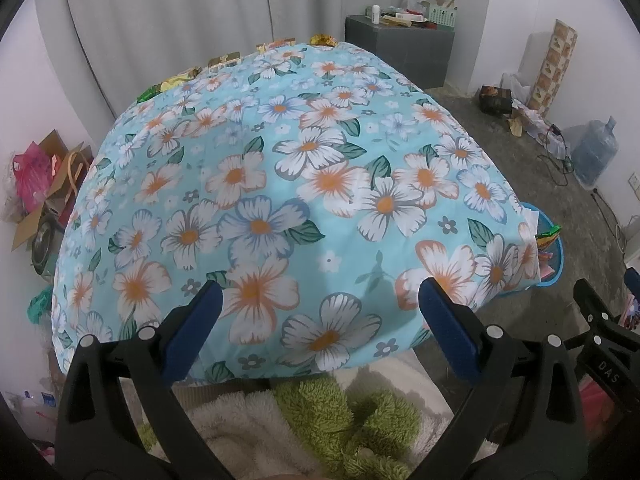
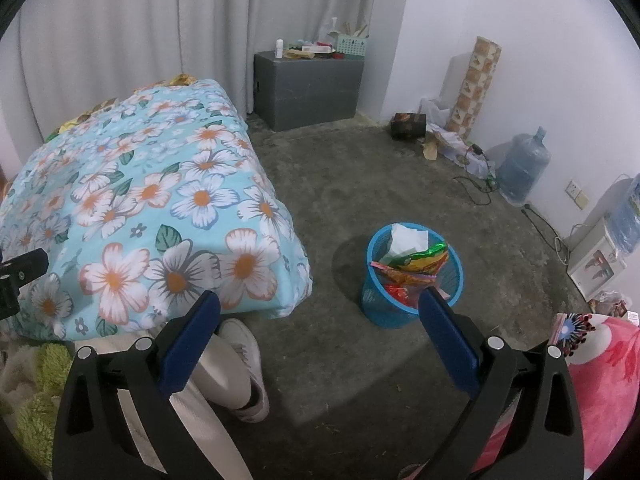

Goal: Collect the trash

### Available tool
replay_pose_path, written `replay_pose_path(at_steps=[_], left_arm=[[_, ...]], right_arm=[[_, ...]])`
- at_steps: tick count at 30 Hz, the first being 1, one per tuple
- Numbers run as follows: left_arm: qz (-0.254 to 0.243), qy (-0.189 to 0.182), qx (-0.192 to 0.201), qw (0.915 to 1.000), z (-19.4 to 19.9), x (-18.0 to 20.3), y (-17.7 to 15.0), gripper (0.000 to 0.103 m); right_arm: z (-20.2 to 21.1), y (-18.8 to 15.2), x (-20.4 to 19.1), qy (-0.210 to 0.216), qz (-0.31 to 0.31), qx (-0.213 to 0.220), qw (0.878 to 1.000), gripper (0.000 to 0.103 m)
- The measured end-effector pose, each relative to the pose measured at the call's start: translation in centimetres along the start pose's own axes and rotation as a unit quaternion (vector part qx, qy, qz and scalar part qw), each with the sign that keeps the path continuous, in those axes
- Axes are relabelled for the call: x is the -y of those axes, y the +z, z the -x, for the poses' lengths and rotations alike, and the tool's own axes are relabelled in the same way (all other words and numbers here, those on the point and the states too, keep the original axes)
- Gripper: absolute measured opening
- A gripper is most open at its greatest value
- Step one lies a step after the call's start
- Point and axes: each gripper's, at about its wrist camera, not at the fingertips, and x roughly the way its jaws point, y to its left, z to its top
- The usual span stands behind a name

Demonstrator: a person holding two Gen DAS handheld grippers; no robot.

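Observation:
A blue mesh waste basket [image 2: 412, 308] stands on the floor right of the table, holding wrappers and white tissue [image 2: 406, 238]; its rim [image 1: 554, 256] peeks out past the tablecloth in the left wrist view. Several shiny wrappers [image 1: 324, 39] lie along the far edge of the floral-cloth table [image 1: 280, 184]; one shows in the right wrist view [image 2: 182, 79]. My left gripper [image 1: 320, 308] is open and empty over the table's near edge. My right gripper [image 2: 320, 316] is open and empty above the floor, just left of the basket.
A grey cabinet [image 2: 308, 88] with clutter stands at the back wall. A water jug [image 2: 524, 168], cables and a box [image 2: 408, 126] line the right wall. Bags and cardboard [image 1: 44, 184] pile up left of the table. A pink blanket [image 2: 600, 380] lies at right.

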Motion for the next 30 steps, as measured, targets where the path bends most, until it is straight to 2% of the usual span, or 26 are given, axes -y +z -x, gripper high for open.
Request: replay_pose_path(at_steps=[30], left_arm=[[0.000,0.000,-0.002,1.0000,-0.06,-0.09,-0.03,0.094]], right_arm=[[-0.07,-0.01,-0.15,0.003,0.000,-0.001,1.000,0.096]])
